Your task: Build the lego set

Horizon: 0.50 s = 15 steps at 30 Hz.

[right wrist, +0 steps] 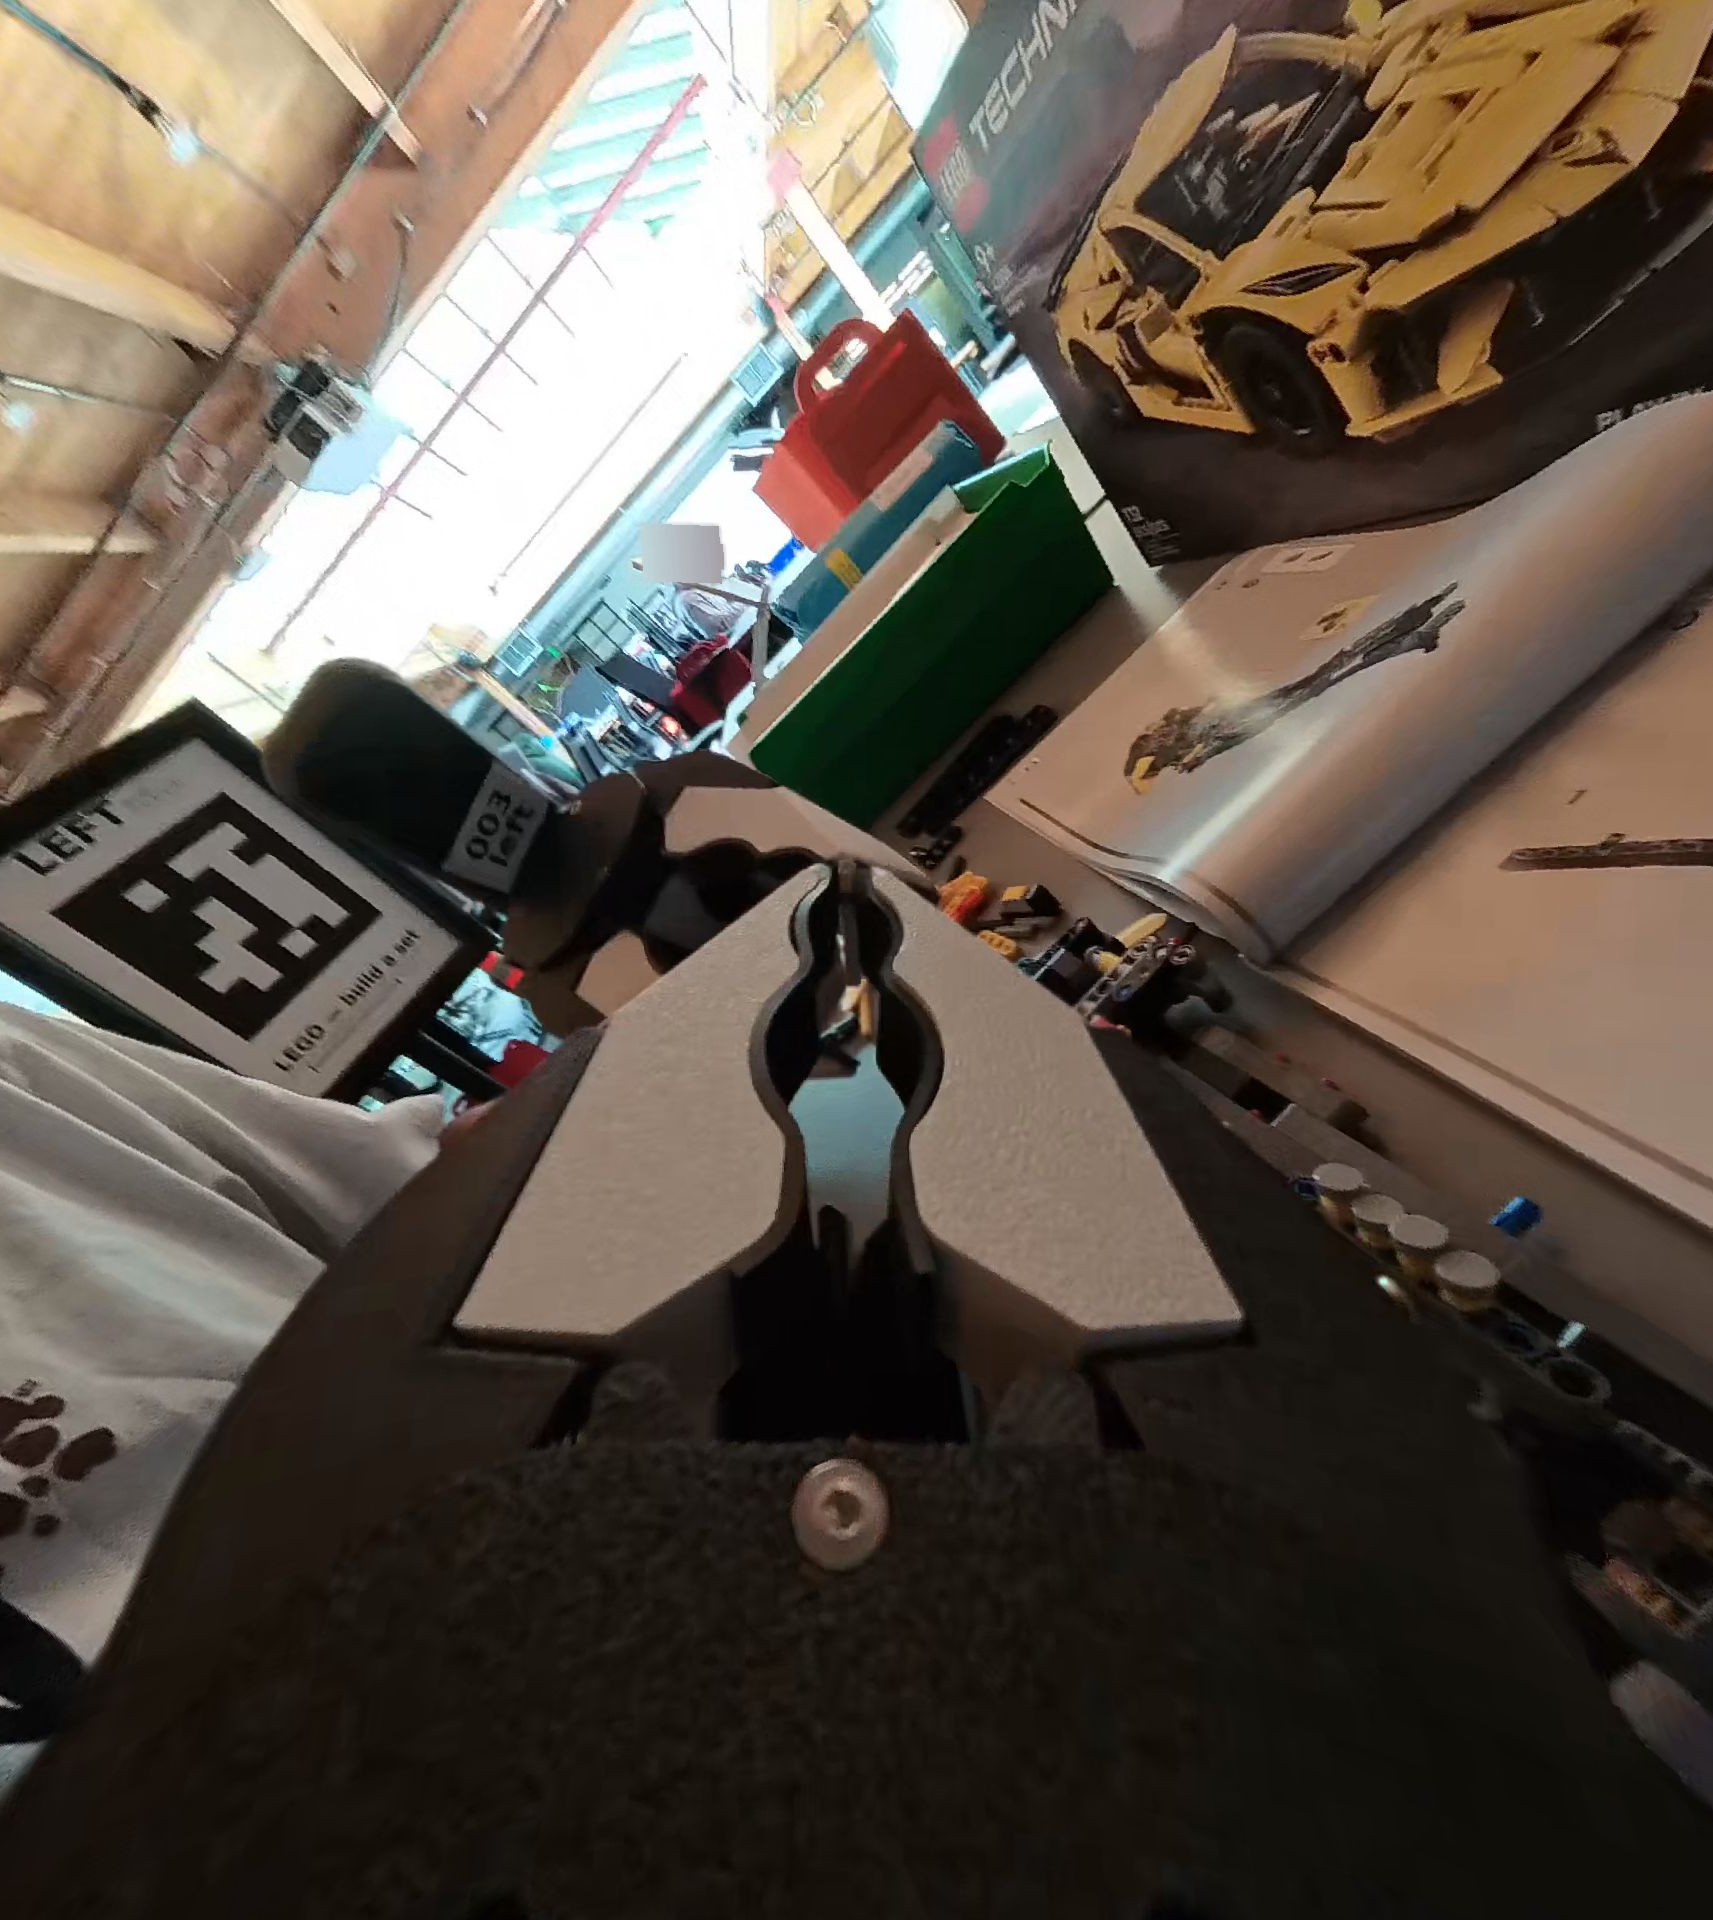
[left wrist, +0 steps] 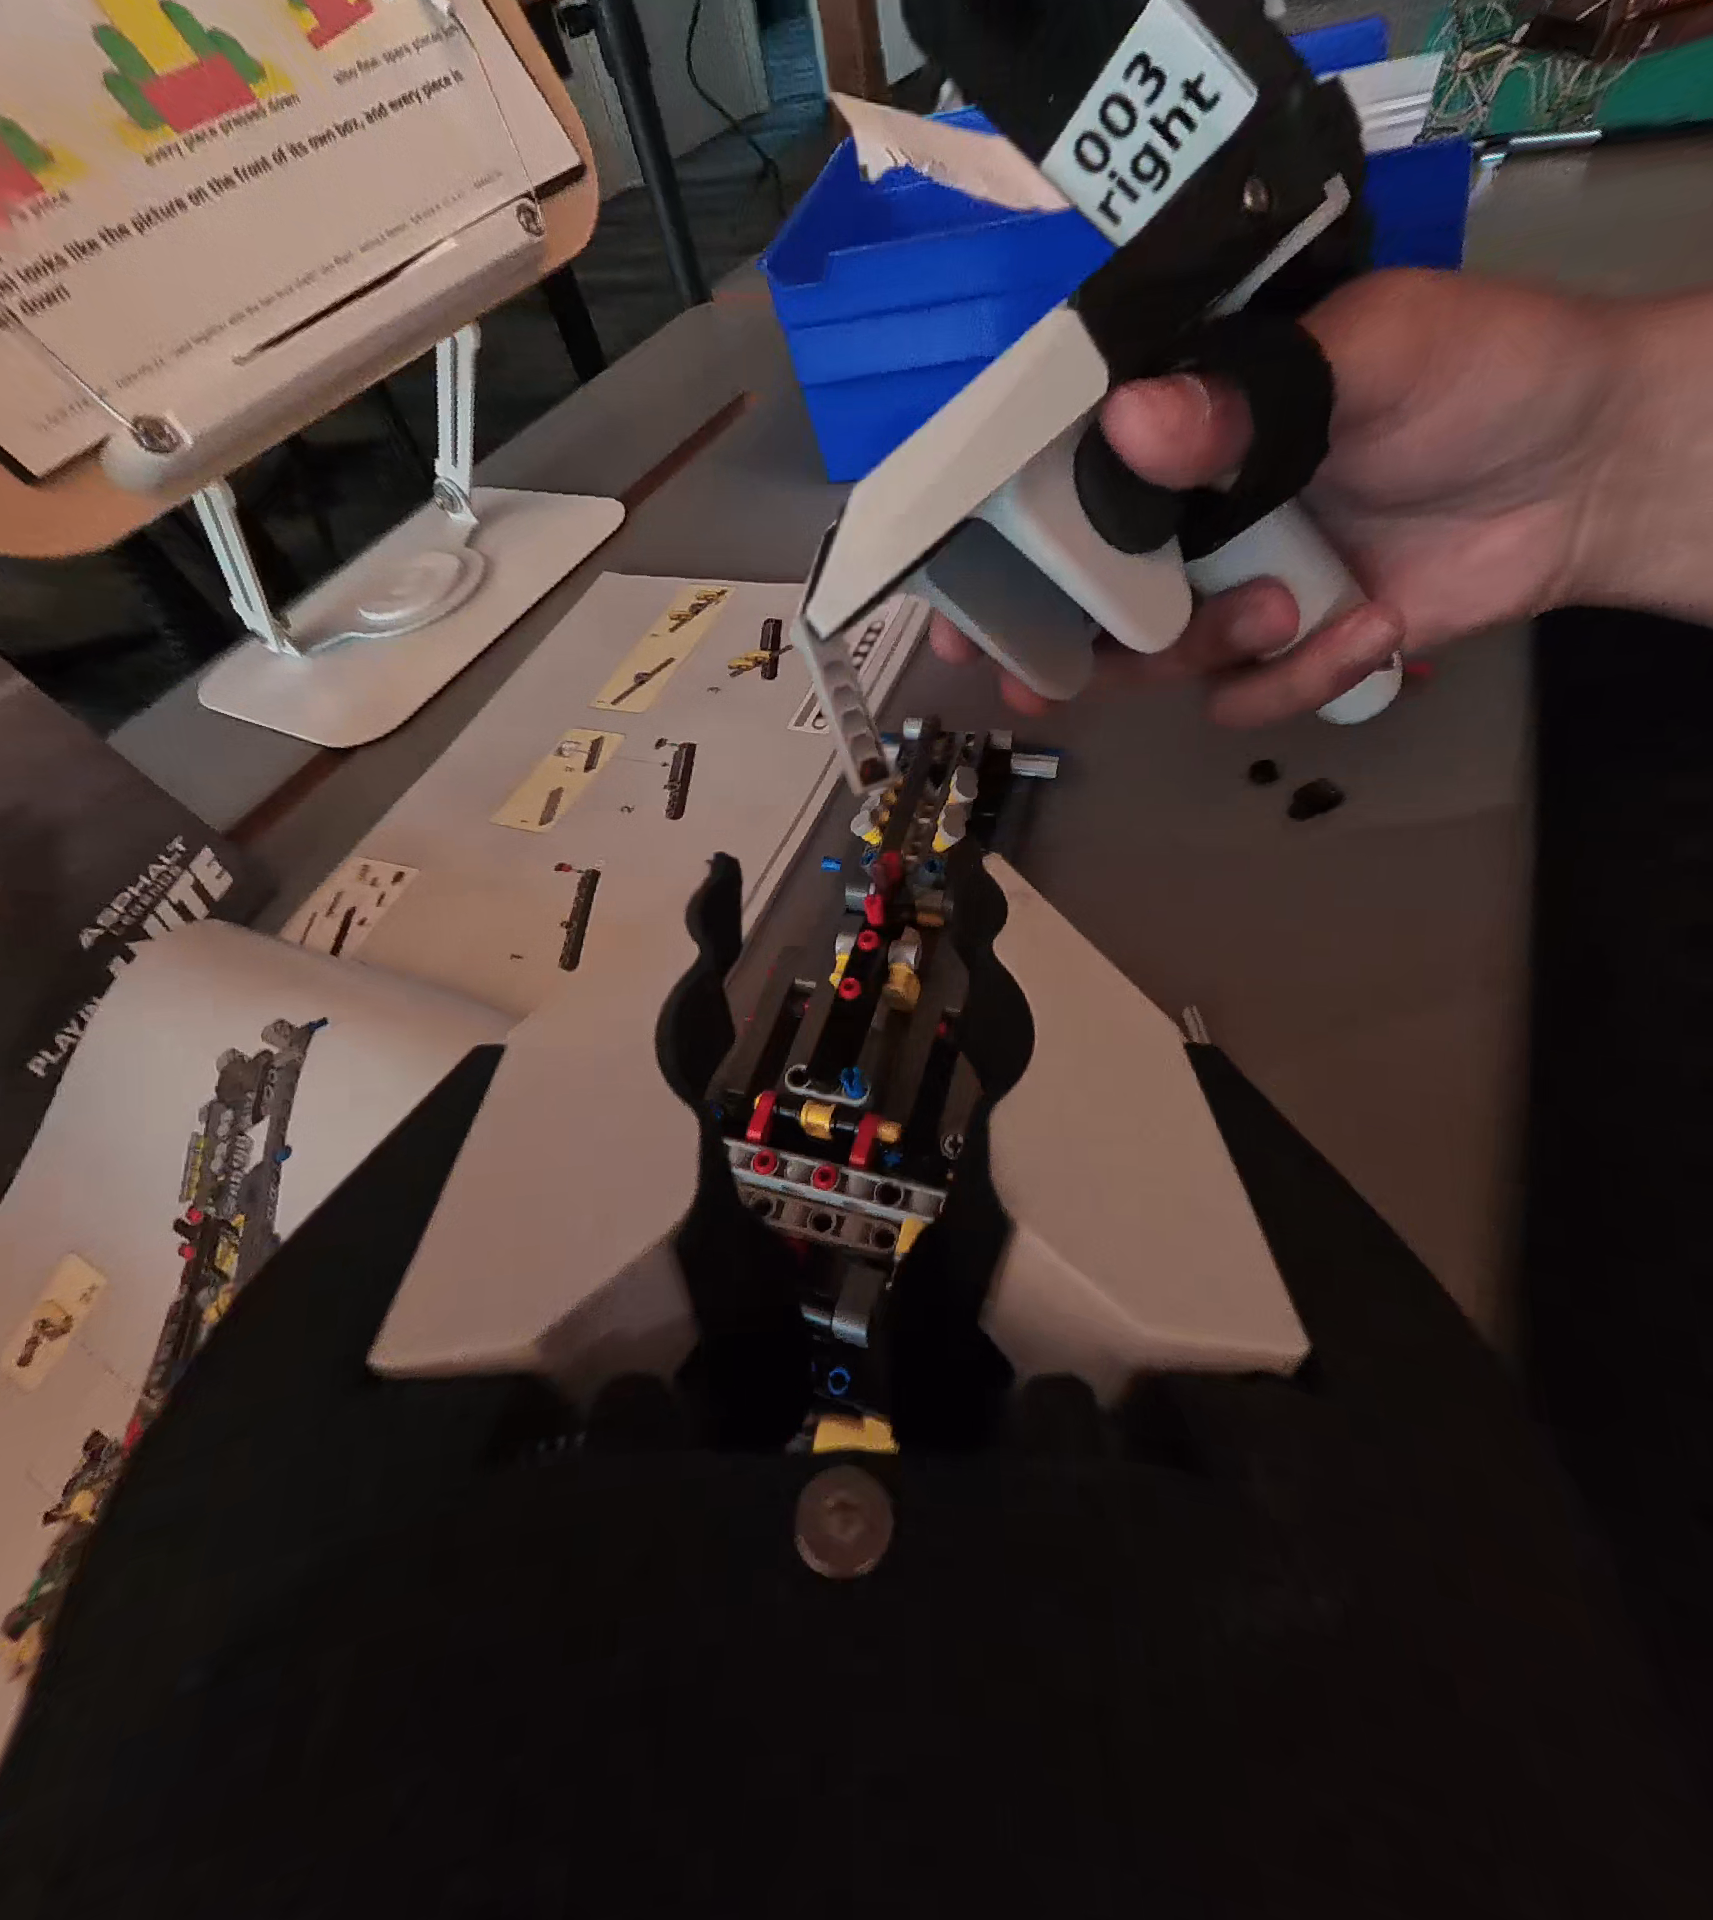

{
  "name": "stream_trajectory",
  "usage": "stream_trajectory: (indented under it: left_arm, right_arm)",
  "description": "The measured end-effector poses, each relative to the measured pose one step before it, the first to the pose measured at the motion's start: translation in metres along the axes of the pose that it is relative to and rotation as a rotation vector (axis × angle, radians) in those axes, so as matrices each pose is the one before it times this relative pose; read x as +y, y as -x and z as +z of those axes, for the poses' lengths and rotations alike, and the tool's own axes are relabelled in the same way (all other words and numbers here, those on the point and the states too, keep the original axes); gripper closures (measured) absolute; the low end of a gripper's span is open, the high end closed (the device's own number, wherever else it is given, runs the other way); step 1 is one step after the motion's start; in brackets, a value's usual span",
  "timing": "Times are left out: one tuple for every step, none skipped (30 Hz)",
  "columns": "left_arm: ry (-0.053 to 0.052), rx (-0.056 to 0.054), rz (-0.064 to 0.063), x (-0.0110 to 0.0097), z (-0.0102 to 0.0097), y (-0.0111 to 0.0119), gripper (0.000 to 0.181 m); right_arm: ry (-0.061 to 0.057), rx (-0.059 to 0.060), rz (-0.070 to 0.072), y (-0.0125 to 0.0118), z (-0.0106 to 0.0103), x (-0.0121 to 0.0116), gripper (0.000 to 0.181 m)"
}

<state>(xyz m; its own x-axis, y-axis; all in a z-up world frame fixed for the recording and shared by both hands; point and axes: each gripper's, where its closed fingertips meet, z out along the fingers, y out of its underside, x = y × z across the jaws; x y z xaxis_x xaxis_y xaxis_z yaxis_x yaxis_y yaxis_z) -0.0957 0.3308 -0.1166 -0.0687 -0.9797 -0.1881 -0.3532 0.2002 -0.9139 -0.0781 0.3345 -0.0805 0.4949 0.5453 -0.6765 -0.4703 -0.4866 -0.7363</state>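
Note:
My left gripper (left wrist: 852, 904) is shut on a long black lego chassis (left wrist: 857, 1049) with red, yellow and grey parts, and holds it lengthwise above the open instruction booklet (left wrist: 478, 852). My right gripper (left wrist: 816, 623), held by a hand, comes in from the upper right. It is shut on a light grey beam with holes (left wrist: 847, 717), whose lower end meets the far end of the chassis. In the right wrist view the right gripper (right wrist: 847, 883) pinches the beam (right wrist: 847, 930), seen edge-on. The left gripper (right wrist: 623, 883) shows just behind it.
A blue bin (left wrist: 914, 312) stands at the back, a sheet on a white stand (left wrist: 208, 208) at the back left. The set's box (left wrist: 52, 935) lies left. Small dark pieces (left wrist: 1309, 800) lie right. A green bin (right wrist: 935, 665) and loose pieces (right wrist: 997, 904) show in the right wrist view. Spacing between my two grippers at the tips: around 4 cm.

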Motion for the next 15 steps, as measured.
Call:
stream_trajectory:
  left_arm:
    - [-0.0088, 0.0032, 0.0113, -0.00232, 0.00058, -0.00342, 0.142]
    - [-0.0069, 0.0028, 0.0122, -0.00209, 0.00057, -0.00308, 0.142]
    - [-0.0064, -0.0154, 0.0157, -0.00188, 0.00015, -0.00002, 0.144]
    - [-0.0028, -0.0205, 0.0151, -0.00111, 0.00010, 0.00151, 0.145]
    - [-0.0010, -0.0082, 0.0102, -0.00074, -0.00005, 0.00037, 0.145]
    - [-0.0009, -0.0118, 0.0047, -0.00067, -0.00020, 0.00131, 0.147]
    - [-0.0065, -0.0264, 0.0026, -0.00158, -0.00122, 0.00414, 0.150]
    - [-0.0069, -0.0225, 0.0067, -0.00144, -0.00194, 0.00413, 0.156]
    - [-0.0042, -0.0148, 0.0088, -0.00087, -0.00192, 0.00338, 0.159]
    - [-0.0130, -0.0176, 0.0048, -0.00198, -0.00232, 0.00361, 0.165]
    - [-0.0150, 0.0005, 0.0063, -0.00219, -0.00192, 0.00044, 0.166]
    - [-0.0076, 0.0173, 0.0148, -0.00084, -0.00091, -0.00288, 0.167]
    - [-0.0016, -0.0014, 0.0247, 0.00007, -0.00022, -0.00111, 0.169]
    - [0.0028, -0.0113, 0.0311, 0.00050, 0.00016, -0.00007, 0.169]
    - [0.0013, -0.0059, 0.0294, 0.00015, 0.00022, -0.00104, 0.168]
  right_arm:
    - [-0.0061, -0.0093, 0.0124, 0.00127, 0.00110, 0.00008, 0.180]
    - [-0.0028, -0.0098, 0.0083, 0.00153, 0.00138, 0.00049, 0.179]
    - [0.0051, -0.0115, 0.0051, 0.00200, 0.00169, 0.00125, 0.179]
    - [0.0033, -0.0104, 0.0020, 0.00219, 0.00150, 0.00072, 0.179]
    - [0.0002, -0.0042, -0.0012, 0.00134, 0.00140, 0.00037, 0.180]
    - [0.0052, -0.0055, -0.0022, 0.00128, 0.00132, 0.00120, 0.180]
    - [0.0076, -0.0057, 0.0004, 0.00109, 0.00076, 0.00126, 0.180]
    - [0.0033, -0.0010, 0.0015, 0.00000, -0.00004, 0.00038, 0.179]
    - [-0.0071, -0.0047, 0.0062, 0.00010, -0.00082, -0.00134, 0.180]
    - [-0.0012, -0.0086, 0.0153, 0.00017, -0.00078, -0.00047, 0.180]
    - [0.0023, -0.0141, 0.0196, 0.00063, -0.00033, 0.00039, 0.179]
    - [0.0038, -0.0045, 0.0208, -0.00040, -0.00021, 0.00080, 0.179]
    - [0.0029, 0.0070, 0.0109, -0.00201, 0.00001, 0.00085, 0.179]
    - [0.0042, 0.0021, 0.0046, -0.00087, 0.00034, 0.00130, 0.179]
    - [0.0103, -0.0064, 0.0078, 0.00054, 0.00046, 0.00187, 0.179]
